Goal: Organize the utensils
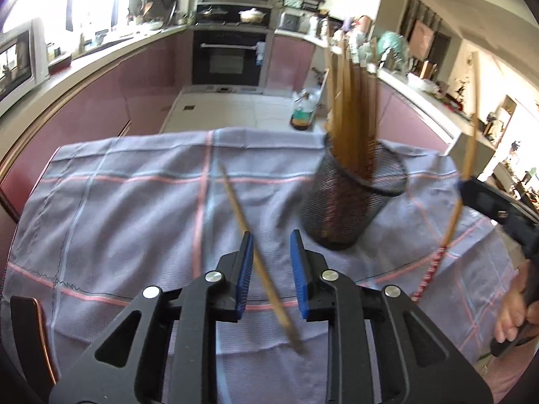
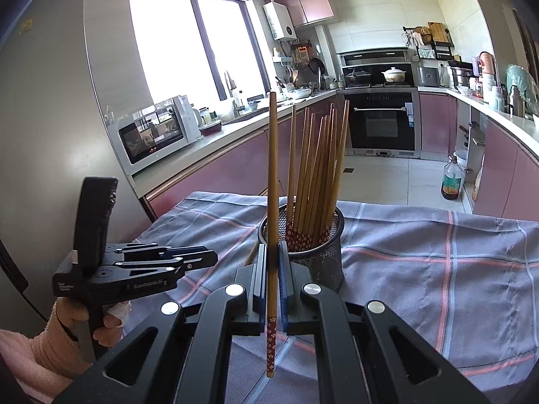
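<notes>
Chopsticks are the business here, and one slim wooden chopstick with a red flowered end (image 2: 271,235) stands upright between the jaws of the right gripper (image 2: 272,279), which are closed tight on it a little above the patterned end. Just beyond those jaws sits the black wire-mesh cup (image 2: 320,259), already bristling with a bundle of matching wooden chopsticks (image 2: 320,168) leaning toward its far side. The left gripper (image 1: 271,269) has its blue-padded jaws parted a modest way, and a second plain wooden chopstick (image 1: 235,202) lies slanted on the cloth between them; the pads do not appear to press on it, though blur makes contact hard to rule out. Everything rests on a bench covered by a grey-blue checked cloth with pink stripes (image 1: 118,202). By my reading, the step in hand is loading loose chopsticks into the cup: the right one needs carrying over the rim and releasing, while the left needs its jaws closed squarely on the lying stick before any lift.
</notes>
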`<state>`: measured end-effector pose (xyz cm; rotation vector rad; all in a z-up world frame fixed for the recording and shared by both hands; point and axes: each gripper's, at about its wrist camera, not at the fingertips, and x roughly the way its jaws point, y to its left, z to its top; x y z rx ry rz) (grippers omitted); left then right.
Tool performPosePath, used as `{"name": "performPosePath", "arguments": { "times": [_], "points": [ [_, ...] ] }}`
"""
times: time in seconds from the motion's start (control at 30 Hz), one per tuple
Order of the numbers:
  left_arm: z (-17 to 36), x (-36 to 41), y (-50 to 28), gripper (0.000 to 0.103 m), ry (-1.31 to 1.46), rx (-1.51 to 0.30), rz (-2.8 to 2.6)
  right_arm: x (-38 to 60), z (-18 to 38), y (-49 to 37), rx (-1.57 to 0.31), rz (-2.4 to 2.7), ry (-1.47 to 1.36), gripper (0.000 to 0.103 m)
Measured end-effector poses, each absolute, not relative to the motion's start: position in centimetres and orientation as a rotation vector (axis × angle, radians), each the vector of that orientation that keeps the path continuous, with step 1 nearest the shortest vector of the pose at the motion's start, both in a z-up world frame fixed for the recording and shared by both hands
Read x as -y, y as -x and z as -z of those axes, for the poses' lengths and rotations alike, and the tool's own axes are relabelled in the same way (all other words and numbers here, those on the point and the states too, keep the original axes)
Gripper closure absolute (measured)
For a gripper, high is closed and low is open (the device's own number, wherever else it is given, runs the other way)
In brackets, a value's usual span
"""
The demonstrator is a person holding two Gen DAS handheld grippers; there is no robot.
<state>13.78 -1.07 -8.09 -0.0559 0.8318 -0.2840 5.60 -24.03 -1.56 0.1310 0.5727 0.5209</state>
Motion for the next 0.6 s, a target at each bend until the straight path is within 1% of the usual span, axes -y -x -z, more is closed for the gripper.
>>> {"name": "performPosePath", "arguments": {
  "times": [0.07,0.2,0.33,0.47,0.6],
  "points": [
    [9.1,0.9,-14.7,0.075,0.049,-0.856,0.262,23.9,1.7,-5.6,-0.579,-0.523,-0.129,0.098],
    [10.7,1.1,-16.4,0.071,0.032,-0.895,0.239,23.7,2.0,-5.7,-0.59,-0.522,-0.126,0.098],
    [12.0,1.8,-18.2,0.071,0.014,-0.925,0.219,23.8,2.1,-6.0,-0.596,-0.521,-0.13,0.098],
    [12.8,2.4,-19.7,0.073,0.001,-0.949,0.207,23.7,2.4,-6.2,-0.605,-0.523,-0.131,0.098],
    [13.4,2.8,-21.4,0.087,-0.003,-0.986,0.194,23.5,2.7,-6.4,-0.612,-0.529,-0.132,0.098]
  ]
}}
